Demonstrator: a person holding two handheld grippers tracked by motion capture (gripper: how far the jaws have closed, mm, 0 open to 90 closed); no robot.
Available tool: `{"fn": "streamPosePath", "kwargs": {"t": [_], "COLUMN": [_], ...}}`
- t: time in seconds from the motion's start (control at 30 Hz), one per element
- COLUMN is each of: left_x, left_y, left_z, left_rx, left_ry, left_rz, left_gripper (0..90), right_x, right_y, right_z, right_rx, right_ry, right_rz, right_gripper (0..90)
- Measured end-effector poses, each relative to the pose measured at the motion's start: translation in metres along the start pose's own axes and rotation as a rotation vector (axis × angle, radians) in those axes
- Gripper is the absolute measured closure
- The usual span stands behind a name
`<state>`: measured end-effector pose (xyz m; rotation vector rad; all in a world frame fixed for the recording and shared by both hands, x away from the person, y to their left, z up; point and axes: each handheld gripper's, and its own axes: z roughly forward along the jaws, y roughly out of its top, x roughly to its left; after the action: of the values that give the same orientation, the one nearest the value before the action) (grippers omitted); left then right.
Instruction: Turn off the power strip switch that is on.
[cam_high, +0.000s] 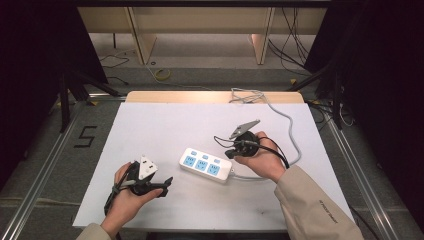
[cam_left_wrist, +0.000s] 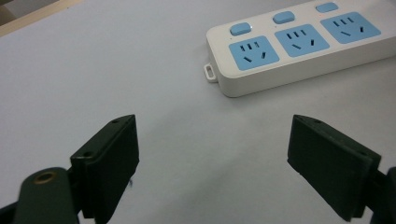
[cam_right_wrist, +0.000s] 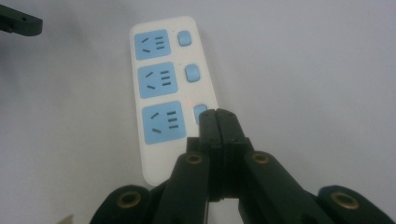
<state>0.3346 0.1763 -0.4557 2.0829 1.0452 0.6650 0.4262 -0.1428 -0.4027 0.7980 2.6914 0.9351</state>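
Right claw (cam_right_wrist: 218, 114), pinched closed, is pressing the power strip's (cam_right_wrist: 161, 84) six-o'clock switch (cam_right_wrist: 200, 112); left claw (cam_left_wrist: 212, 158) is waiting wide.

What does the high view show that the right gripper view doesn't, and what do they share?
High view alone: both of the person's hands, the left gripper with open jaws held away from the strip, the white cord running off to the table's far edge, and the floor beyond. Right gripper view alone: the right gripper seen close, jaws shut, its tip over the nearest blue switch. Both show the white power strip with three blue sockets on the white table.
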Motion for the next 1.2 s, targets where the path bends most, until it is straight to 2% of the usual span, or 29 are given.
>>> {"fn": "streamPosePath", "kwargs": {"t": [0.8,1.2], "left_x": [-0.001,-0.001], "left_y": [0.000,0.000], "left_z": [0.000,0.000], "left_rx": [-0.004,-0.005], "left_ry": [0.000,-0.001], "left_rz": [-0.003,-0.001], "left_gripper": [16.2,16.2], "right_x": [0.002,0.004], "right_y": [0.010,0.014], "right_z": [0.016,0.030], "right_rx": [0.051,0.091], "right_ry": [0.021,0.027], "right_rz": [-0.016,-0.022], "right_gripper": [90.0,90.0]}}
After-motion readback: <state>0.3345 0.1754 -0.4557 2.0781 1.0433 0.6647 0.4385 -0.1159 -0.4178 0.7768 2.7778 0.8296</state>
